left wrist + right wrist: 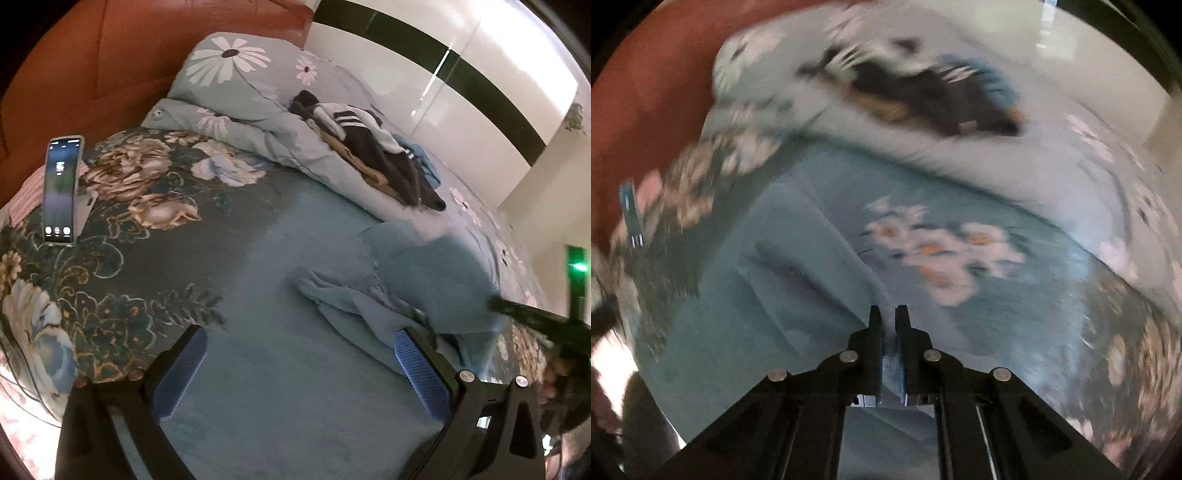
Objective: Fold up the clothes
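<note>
Jaws, left gripper point(299, 373): spread wide and released, blue pads facing each other over bare blue fabric, nothing between them.
Jaws, right gripper point(888, 314): clenched almost together, with a fold of the blue garment point(798, 258) rising into the narrow gap; the view is smeared, so whether the cloth is truly pinched I cannot tell for certain, though it looks so.
Bed point(122, 229): spreads out ahead of both jaws, covered with a dark teal sheet printed with large cream and blue flowers.
Quilt point(258, 103): pale grey-blue with white daisies, bunched up far ahead of the left jaws, against the red-brown headboard point(92, 55).
Wardrobe point(461, 74): glossy white with a dark band, far ahead and to the right of the left jaws.
Blue garment, left view point(417, 280): lies flat beneath and ahead of the left jaws; a lifted, rumpled part stands just ahead of the right-hand pad, reaching toward the right gripper's black body point(532, 317) at the right edge.
Clothes pile point(373, 147): dark, white-striped, tan and blue pieces heaped on the quilt, well ahead and right of the left jaws.
Phone point(61, 190): lit screen, propped upright on the sheet, ahead and far left of the left jaws.
</note>
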The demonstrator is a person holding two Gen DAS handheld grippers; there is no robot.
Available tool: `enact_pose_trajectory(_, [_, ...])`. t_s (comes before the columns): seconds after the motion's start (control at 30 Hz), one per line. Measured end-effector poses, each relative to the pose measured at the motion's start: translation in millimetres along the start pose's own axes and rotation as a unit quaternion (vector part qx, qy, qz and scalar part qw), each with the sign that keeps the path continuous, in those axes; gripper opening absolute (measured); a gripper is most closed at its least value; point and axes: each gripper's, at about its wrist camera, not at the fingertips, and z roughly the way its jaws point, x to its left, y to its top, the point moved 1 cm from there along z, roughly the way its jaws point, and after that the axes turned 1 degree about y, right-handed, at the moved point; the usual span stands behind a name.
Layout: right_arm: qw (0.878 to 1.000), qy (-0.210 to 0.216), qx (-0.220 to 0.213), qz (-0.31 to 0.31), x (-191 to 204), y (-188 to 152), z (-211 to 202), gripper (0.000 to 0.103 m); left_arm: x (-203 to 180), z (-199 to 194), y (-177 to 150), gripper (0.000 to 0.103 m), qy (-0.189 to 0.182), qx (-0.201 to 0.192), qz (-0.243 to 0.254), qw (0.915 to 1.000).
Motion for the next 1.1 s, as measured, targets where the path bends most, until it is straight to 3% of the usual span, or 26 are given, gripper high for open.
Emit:
enact_pose_trajectory(0.13, [0.992,-0.045,-0.054,0.104,-80.4,-40.1,-60.0,0.006,-12.1,6.4,-5.9,0.103,-0.005,0.016,0.005,0.9998])
enact_pose_trajectory(0.2, [0.98,-0.078,-0.069,0.167,-122.2,-72.9,-79.6,0.006,-17.8,9.9,-8.5,0.103,-0.01,0.023,0.007,0.9997])
enact_pose_trajectory(0.3, [0.956,-0.103,-0.044,0.27,-176.2,-134.7,-81.1,0.006,-28.7,17.2,-12.4,0.103,-0.011,0.034,0.018,0.9992])
enact_pose_trajectory(0.4, [0.94,-0.098,-0.002,0.326,-199.0,-187.7,-67.2,0.006,-35.8,27.9,-14.2,0.103,-0.008,0.046,0.023,0.9986])
enact_pose_trajectory(0.57, [0.943,-0.075,0.033,0.324,-187.4,-219.4,-56.8,0.007,-35.4,58.7,-7.7,0.103,-0.005,0.075,0.0,0.9971])
enact_pose_trajectory(0.63, [0.941,-0.087,0.035,0.325,-186.2,-222.6,-63.2,0.012,-31.1,71.1,-0.6,0.103,0.001,0.08,-0.008,0.9967])
enact_pose_trajectory(0.7, [0.938,-0.119,0.036,0.323,-188.5,-224.1,-74.0,0.029,-26.6,82.3,5.6,0.103,0.004,0.087,-0.014,0.9961])
enact_pose_trajectory(0.83, [0.935,-0.214,0.003,0.284,-176.9,-203.2,-101.3,0.033,-20.9,105.8,13.3,0.103,-0.004,0.105,-0.038,0.9937])
enact_pose_trajectory(0.87, [0.938,-0.207,-0.014,0.277,-170.8,-192.1,-103.2,0.033,-19.5,111.6,15.2,0.103,-0.006,0.11,-0.044,0.993])
enact_pose_trajectory(0.93, [0.955,-0.133,-0.035,0.262,-157.9,-162.8,-93.1,0.036,-16.7,123.4,19.1,0.103,-0.01,0.119,-0.056,0.9913])
enact_pose_trajectory(1.03, [0.978,-0.045,-0.035,0.2,-124.9,-107.1,-54.4,0.04,-12.5,140.9,24.9,0.103,-0.016,0.133,-0.074,0.9883])
enact_pose_trajectory(1.1, [0.987,0.012,-0.028,0.159,-99.9,-73.1,-24.1,0.04,-9.7,152.7,28.7,0.103,-0.02,0.142,-0.086,0.9859])
